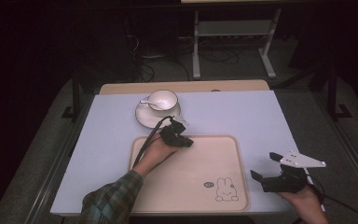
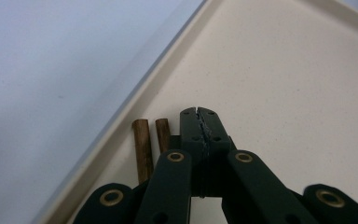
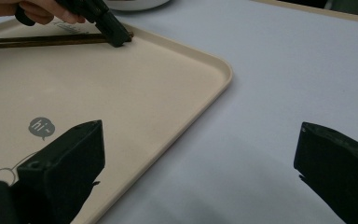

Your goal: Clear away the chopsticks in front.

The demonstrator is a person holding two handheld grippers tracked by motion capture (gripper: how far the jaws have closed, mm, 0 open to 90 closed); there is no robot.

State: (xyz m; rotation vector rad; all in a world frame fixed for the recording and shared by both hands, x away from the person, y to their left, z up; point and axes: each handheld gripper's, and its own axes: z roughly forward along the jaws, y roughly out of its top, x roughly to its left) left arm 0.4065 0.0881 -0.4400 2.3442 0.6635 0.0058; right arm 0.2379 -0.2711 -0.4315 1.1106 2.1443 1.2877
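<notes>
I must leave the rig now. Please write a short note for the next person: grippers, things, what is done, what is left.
Left gripper: jaws shut, tips low over the tray's far left part, right beside the chopsticks. Whether it pinches anything I cannot tell.
Right gripper: open, holding nothing, over the table just right of the tray.
Chopsticks: two brown sticks lying side by side in the tray, along its far rim.
Cup with spoon stands on the saucer behind the tray.
Done: chopsticks are in the tray.
Left: probably the cup set, which is not yet on the tray.
</notes>
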